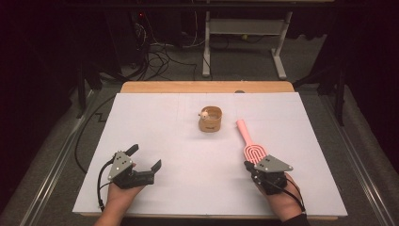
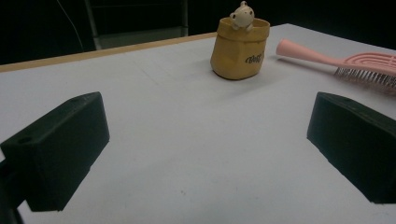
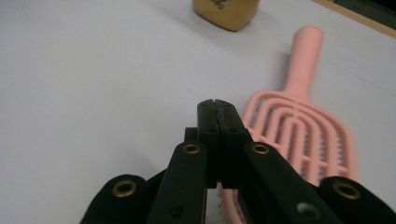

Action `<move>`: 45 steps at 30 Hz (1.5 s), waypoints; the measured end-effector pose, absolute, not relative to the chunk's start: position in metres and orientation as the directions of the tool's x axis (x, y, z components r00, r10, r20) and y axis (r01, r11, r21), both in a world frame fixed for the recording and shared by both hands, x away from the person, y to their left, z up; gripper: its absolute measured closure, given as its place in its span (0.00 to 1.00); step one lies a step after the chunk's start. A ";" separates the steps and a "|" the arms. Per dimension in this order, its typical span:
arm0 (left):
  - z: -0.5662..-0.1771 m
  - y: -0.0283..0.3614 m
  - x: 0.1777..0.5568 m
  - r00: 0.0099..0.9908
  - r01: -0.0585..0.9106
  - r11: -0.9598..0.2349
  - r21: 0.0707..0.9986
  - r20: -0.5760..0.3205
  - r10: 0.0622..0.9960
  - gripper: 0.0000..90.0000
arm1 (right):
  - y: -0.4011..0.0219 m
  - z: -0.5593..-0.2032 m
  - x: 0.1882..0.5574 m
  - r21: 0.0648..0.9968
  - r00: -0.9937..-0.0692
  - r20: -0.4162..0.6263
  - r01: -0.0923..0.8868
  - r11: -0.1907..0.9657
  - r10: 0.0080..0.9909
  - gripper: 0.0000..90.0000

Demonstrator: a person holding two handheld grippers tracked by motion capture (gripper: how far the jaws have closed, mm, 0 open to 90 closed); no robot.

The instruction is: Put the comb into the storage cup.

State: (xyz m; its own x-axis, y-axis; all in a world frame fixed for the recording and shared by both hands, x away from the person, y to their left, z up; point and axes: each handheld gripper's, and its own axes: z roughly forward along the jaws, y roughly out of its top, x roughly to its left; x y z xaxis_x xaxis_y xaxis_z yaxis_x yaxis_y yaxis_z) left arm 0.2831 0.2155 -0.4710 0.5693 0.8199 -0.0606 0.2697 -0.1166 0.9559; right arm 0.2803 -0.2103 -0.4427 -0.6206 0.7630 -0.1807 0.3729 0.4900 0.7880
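Note:
A pink hairbrush (image 1: pixel 250 142) lies on the white board (image 1: pixel 188 188), handle pointing away from me, bristles down. A tan cup (image 1: pixel 210 119) with a small pale figure on its rim stands at the board's middle back. My right gripper (image 1: pixel 248 165) sits at the near end of the brush head. In the right gripper view its jaws (image 3: pixel 218 110) are pressed together with nothing between them, just left of the brush (image 3: pixel 301 128). My left gripper (image 1: pixel 145 157) rests at the front left, open and empty. Its view (image 2: pixel 208 140) looks at the cup (image 2: pixel 240 49) and the brush (image 2: pixel 359 65).
The board lies on a wooden table whose far edge (image 1: pixel 207 87) shows behind it. Beyond are dark floor, cables (image 1: pixel 160 59) and a white desk frame (image 1: pixel 244 28). The cup's base (image 3: pixel 225 13) shows at the top of the right gripper view.

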 end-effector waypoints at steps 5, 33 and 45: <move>-0.470 0.215 0.282 0.571 0.266 -0.114 0.957 -0.061 0.819 0.00 | -0.194 -0.451 0.278 0.748 -0.647 -0.225 0.364 0.555 0.728 1.00; -0.471 0.215 0.283 0.571 0.268 -0.115 0.956 -0.061 0.819 0.00 | -0.230 -0.456 0.283 0.751 -0.588 -0.190 0.429 0.503 0.786 1.00; -0.470 0.214 0.283 0.573 0.269 -0.123 0.955 -0.056 0.818 0.00 | -0.256 -0.436 0.272 0.875 -0.552 -0.095 0.351 0.334 0.829 1.00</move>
